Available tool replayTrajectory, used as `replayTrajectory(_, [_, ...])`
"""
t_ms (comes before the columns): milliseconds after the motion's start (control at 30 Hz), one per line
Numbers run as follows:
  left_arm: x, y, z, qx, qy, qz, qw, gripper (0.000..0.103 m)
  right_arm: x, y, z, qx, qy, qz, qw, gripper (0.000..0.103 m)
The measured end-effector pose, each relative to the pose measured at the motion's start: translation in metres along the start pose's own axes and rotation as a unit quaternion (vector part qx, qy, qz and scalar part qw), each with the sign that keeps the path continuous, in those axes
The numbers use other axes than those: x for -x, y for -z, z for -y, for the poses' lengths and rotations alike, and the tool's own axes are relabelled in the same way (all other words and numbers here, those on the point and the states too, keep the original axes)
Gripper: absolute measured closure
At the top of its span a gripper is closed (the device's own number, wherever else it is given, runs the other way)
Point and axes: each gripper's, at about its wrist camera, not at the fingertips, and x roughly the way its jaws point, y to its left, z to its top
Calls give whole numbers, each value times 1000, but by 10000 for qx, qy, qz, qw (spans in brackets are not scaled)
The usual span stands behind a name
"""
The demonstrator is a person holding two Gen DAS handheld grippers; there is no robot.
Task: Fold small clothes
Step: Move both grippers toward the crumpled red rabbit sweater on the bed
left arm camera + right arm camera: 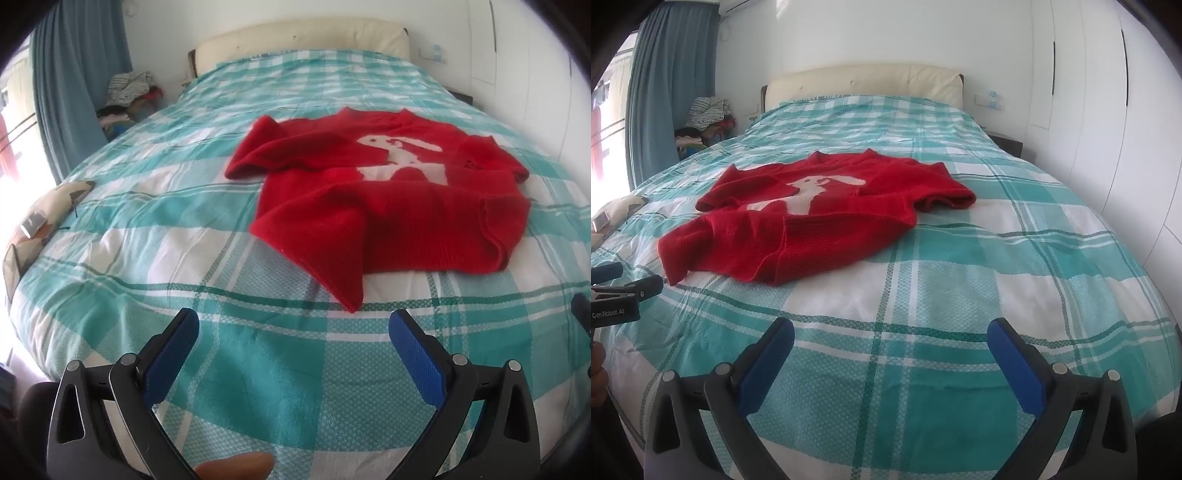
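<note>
A small red knit sweater (388, 206) with a white animal figure lies spread and rumpled on the bed; it also shows in the right wrist view (820, 221). Its sleeves are bent inward and one hem corner points toward me. My left gripper (293, 325) is open and empty, just short of that corner. My right gripper (890, 334) is open and empty, over the bedspread to the right of the sweater. The left gripper shows at the left edge of the right wrist view (617, 291).
The bed has a teal and white checked bedspread (997, 266) and a cream headboard (864, 79). A patterned cushion (40, 221) lies at the left edge. Piled clothes (129, 96) sit by the blue curtain (74, 81). White wardrobe doors (1108, 110) stand at right.
</note>
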Motion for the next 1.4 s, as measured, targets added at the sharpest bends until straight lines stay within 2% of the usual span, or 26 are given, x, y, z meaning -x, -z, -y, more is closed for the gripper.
replayTrajectory(133, [0,0,1,-17,-16,29,10000,0,0,-1,-1,60,0,41,10000,0])
replayTrajectory(533, [-6,6,8,-90,123,-202,9997,0,-4,2,1,28,142,-143,9998,0])
replayTrajectory(900, [-15,10,11,-74,210,-459,9987,0,-10,3,6,6,312,-265,9992,0])
replayTrajectory(1067, [-24,15,13,-98,243,-736,9969,0,-11,3,6,-6,315,-316,9990,0])
replayTrajectory(1233, [-29,19,13,-65,273,-844,9960,0,-13,4,9,-106,332,-380,9987,0])
replayTrajectory(1400, [-31,27,14,-67,231,-729,9971,0,-13,4,10,-120,340,-388,9986,0])
